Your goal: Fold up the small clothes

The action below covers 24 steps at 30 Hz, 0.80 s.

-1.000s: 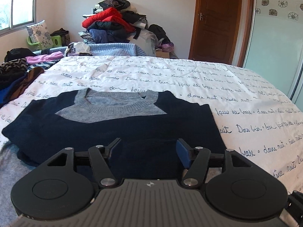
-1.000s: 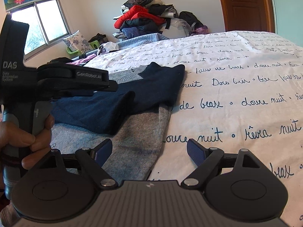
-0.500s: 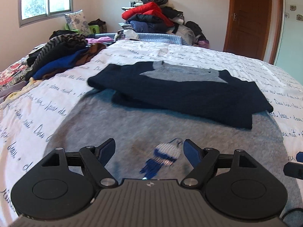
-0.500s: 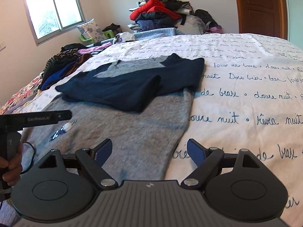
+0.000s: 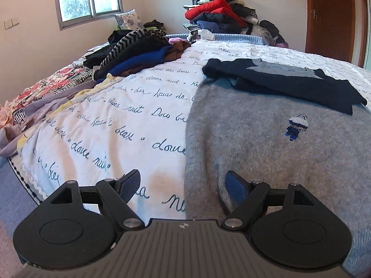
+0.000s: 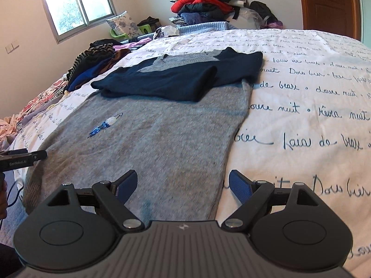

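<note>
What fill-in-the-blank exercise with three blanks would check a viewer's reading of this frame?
1. The grey sweater lies flat on the ____.
2. The dark sleeves are folded across the sweater's ____ part.
3. The left tongs and the right tongs each straddle a side edge of the sweater near its hem, and both stand ____.

Missing words: bed; upper; open
</note>
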{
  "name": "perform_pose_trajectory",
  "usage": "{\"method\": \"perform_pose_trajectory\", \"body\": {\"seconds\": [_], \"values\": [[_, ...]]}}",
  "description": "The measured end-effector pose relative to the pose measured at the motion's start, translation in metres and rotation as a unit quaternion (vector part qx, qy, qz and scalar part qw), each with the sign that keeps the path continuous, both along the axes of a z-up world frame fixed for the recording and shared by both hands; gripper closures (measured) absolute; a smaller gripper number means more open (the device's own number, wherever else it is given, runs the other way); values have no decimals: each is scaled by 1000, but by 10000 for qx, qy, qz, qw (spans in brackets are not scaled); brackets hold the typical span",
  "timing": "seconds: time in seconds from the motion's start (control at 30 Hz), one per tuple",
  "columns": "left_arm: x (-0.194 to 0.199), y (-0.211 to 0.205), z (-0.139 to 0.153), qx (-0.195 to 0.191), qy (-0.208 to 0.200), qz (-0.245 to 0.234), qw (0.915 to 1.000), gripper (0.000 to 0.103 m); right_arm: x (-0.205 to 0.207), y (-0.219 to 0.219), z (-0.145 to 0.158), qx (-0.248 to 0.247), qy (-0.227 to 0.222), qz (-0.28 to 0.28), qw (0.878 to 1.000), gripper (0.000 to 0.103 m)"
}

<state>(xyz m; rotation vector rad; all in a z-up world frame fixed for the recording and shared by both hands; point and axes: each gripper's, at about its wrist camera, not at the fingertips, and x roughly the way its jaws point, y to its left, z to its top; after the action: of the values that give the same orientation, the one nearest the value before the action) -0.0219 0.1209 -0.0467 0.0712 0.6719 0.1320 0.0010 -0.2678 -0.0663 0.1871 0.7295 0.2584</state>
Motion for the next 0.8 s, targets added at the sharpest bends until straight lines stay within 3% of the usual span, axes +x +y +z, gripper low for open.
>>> {"method": "perform_pose_trajectory", "body": {"seconds": [0.43, 0.67, 0.8], "values": [[-25, 5, 0, -404, 24, -996, 9942, 20, -38, -1, 5, 178, 32, -22, 9998, 16], [-28, 28, -5, -1141, 43, -1184, 9864, 20, -53, -16, -6, 542, 258, -76, 9982, 16], [-26, 36, -8, -1246, 33, -1005, 9871, 20, -62, -20, -6, 577, 223, -93, 9980, 16]]}}
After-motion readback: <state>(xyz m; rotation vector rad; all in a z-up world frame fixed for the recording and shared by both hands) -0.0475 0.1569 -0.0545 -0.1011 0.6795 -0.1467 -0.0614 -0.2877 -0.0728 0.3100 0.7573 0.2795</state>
